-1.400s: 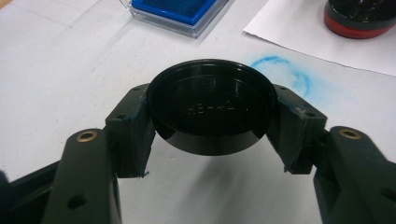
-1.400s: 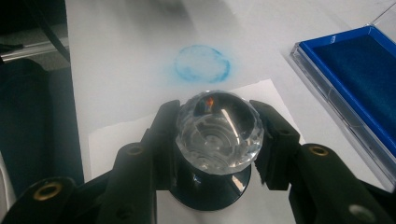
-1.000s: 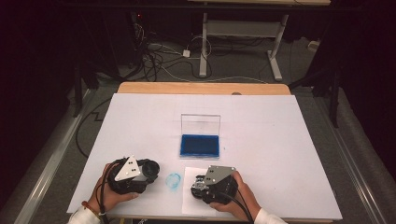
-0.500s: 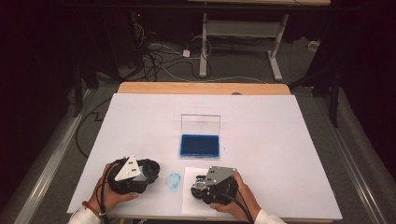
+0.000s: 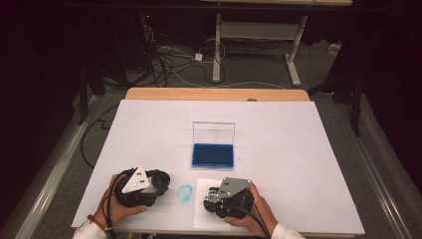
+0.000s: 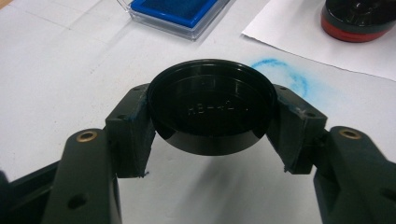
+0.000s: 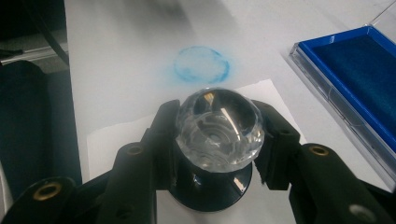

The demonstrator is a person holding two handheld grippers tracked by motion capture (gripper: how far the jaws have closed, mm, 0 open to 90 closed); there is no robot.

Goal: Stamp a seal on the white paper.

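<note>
the left gripper [image 6: 211, 140] fingers clamp a black cap [image 6: 211, 106]; the right gripper [image 7: 217, 140] fingers pinch the stamp [image 7: 219, 128] knob over the paper [image 5: 204, 209]. a tilted press could smear ink like the blue ring [image 5: 185, 192] on the bench [image 5: 298, 149].

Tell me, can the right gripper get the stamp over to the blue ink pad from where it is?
Probably yes. The right gripper is shut on the stamp, the ink pad lies just ahead with its clear lid standing open, and nothing lies between them but bare white table.
</note>
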